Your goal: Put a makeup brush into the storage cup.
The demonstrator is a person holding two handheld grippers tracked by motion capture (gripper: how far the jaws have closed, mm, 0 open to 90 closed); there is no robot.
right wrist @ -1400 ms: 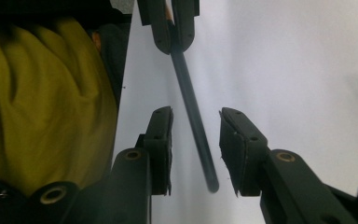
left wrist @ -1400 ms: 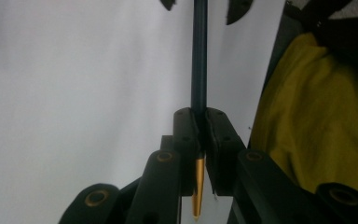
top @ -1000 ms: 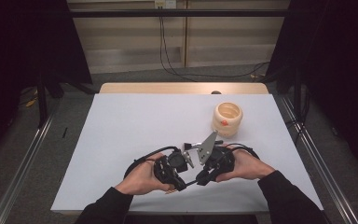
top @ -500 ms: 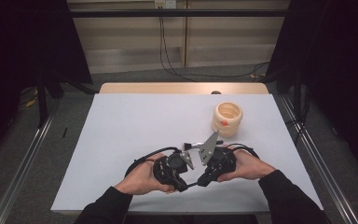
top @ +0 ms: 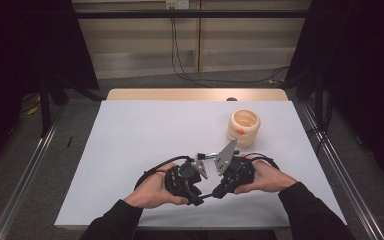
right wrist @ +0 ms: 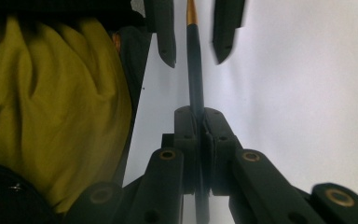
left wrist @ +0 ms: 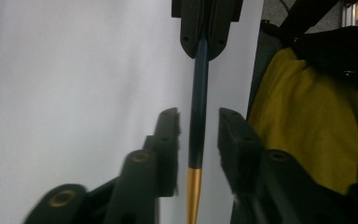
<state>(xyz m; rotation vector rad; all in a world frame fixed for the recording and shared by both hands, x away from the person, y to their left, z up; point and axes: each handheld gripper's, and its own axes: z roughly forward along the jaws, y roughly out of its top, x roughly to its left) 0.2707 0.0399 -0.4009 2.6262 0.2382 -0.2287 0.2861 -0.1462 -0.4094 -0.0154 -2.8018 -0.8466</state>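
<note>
Right gripper view: right gripper [right wrist: 199, 126] is clenched on a dark teal stick [right wrist: 195, 79] with a gold end. The stick runs straight out from the jaws toward the left gripper [right wrist: 195, 39] facing it. That one's jaws are spread to either side of the stick near the gold end, not touching it.

Left gripper view gives the reverse: own jaws apart, stick [left wrist: 197, 121] passing between them with a gap each side, right gripper [left wrist: 205, 23] beyond, closed around the stick's far part. Yellow cloth [left wrist: 307, 135] lies just beside the stick in both gripper views; the high view can't see it.

High view: stick hidden by hands and gripper bodies. Left hand [top: 155, 187] and right hand [top: 265, 177] hold the two grippers nose to nose at the near edge of the white table [top: 145, 130]. Beyond the stick, on the right-hand side, a cream ribbed pot [top: 244, 127] with an orange spot stands well apart. Nothing lies between. Floor cables [top: 215, 80] run beyond the table's far edge.
</note>
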